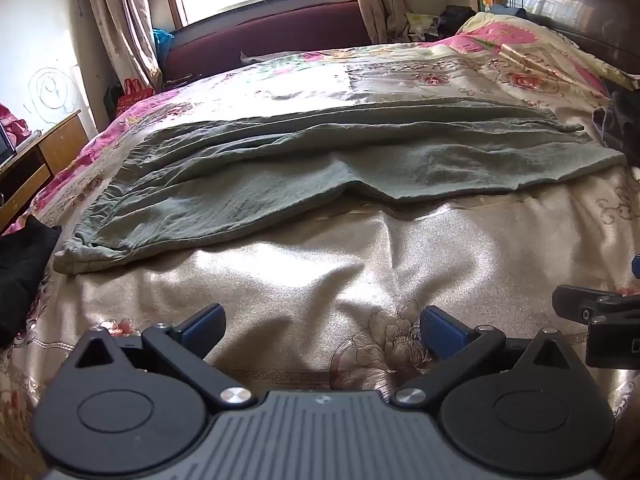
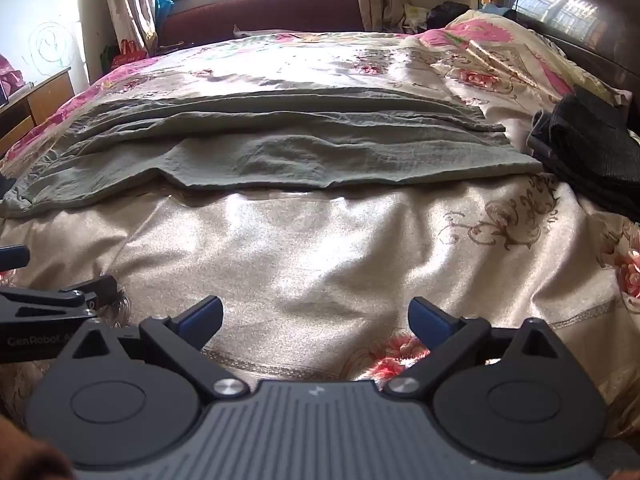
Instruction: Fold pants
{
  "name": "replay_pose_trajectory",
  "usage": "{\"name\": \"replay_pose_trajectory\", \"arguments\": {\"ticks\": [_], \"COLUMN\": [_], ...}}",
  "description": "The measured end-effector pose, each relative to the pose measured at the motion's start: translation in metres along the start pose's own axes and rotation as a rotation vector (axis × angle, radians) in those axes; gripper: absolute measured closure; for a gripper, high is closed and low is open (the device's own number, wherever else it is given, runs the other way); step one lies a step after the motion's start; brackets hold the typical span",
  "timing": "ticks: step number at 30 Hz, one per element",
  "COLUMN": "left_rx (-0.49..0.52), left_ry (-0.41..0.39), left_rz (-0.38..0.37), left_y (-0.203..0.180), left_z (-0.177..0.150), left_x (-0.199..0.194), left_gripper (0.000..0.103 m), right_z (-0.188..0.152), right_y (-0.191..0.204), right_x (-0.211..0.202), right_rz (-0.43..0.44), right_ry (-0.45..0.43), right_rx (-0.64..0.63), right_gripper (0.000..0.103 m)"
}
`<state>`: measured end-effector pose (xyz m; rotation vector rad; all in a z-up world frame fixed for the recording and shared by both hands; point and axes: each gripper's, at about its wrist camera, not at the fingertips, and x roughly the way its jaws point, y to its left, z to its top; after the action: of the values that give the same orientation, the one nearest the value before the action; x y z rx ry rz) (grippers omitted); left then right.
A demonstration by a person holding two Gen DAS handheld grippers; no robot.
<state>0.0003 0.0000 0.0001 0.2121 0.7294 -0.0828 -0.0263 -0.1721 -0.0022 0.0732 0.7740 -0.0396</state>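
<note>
Pants of crumpled grey-green cloth (image 1: 304, 168) lie crosswise at twelve o'clock on the floral satin bed (image 1: 320, 272), equally far from wide-open, empty left tool (image 1: 322, 322) and right tool (image 2: 316, 316).

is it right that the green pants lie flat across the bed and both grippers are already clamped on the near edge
Not quite. The green pants do lie flat across the bed, but neither gripper touches them. The left gripper and right gripper are both open, short of the near edge, as both wrist views show.
</note>
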Motion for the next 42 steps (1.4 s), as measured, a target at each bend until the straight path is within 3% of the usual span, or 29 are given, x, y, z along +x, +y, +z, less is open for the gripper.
{"name": "replay_pose_trajectory", "arguments": {"ticks": [42], "left_rx": [-0.041], "left_ry": [0.035], "left_rz": [-0.064], "left_y": [0.006], "left_z": [-0.007], "left_x": [0.011], "left_gripper": [0.0], "right_z": [-0.002], "right_y": [0.002], "right_x": [0.008], "right_rz": [-0.002], "right_ry": [0.028], "right_rx": [-0.014], "right_gripper": [0.005]}}
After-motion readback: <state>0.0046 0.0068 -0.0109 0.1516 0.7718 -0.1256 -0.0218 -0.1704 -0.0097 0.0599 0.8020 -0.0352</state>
